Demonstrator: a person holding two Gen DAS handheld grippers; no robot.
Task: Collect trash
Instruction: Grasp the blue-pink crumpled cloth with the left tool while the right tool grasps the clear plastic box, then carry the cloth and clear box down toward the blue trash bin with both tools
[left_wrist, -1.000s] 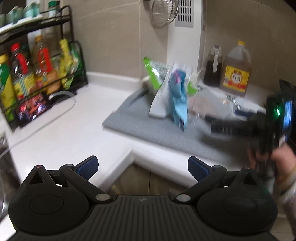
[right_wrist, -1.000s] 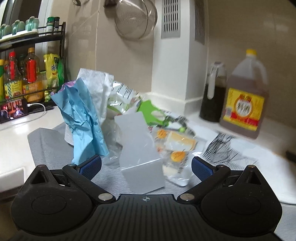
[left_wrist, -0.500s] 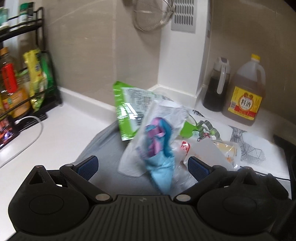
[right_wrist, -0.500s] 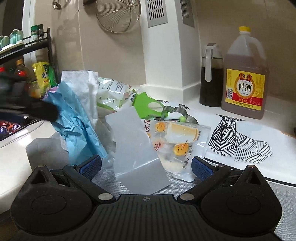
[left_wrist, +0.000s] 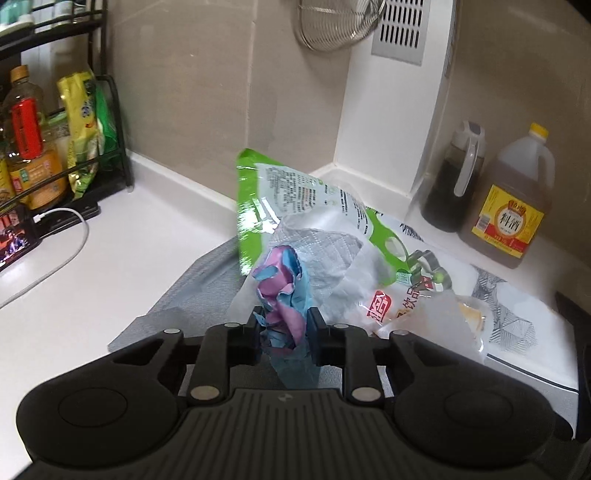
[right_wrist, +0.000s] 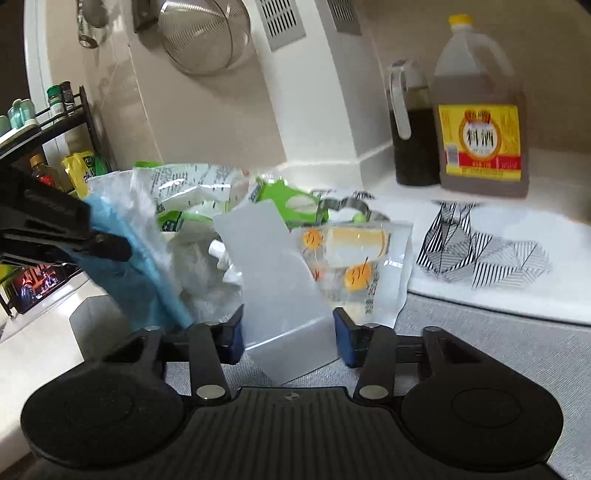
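Jaws, left wrist view: left gripper (left_wrist: 284, 326) pressed onto the crumpled blue-and-purple wrapper (left_wrist: 282, 291), pads biting its lower part; the wrapper stands up out of the trash pile.
Pile, left wrist view: white paper towel (left_wrist: 325, 254) right behind the wrapper, green-and-white snack bag (left_wrist: 280, 192) leaning behind that, a clear printed pouch (left_wrist: 402, 302) to the right. All sit on the grey mat (left_wrist: 192, 291).
Surroundings, left wrist view: dark sauce jug (left_wrist: 452, 181) and cooking wine bottle (left_wrist: 515, 206) against the wall, well apart from the pile; condiment rack (left_wrist: 55, 140) far left; white cable (left_wrist: 62, 243) loose on the counter (left_wrist: 129, 221).
Jaws, right wrist view: right gripper (right_wrist: 290, 339) partly closed around the translucent plastic sheet (right_wrist: 277, 280); blue pads sit at its two lower edges, but firm contact cannot be judged.
Pile, right wrist view: orange-print drink pouch (right_wrist: 356, 258) just behind the sheet; the wrapper and left gripper show at the left, close beside the sheet.
Step in hand: grasping two pieces at once, one per gripper.
How to do it well: finish the right squeeze before lifting, since the stiff sheet may bow and slip; lift the left straight up so the paper towel is not dragged along.
In the way: the two grippers work close together, so crossing paths could knock the pile; loose neighbours may cling to either piece.
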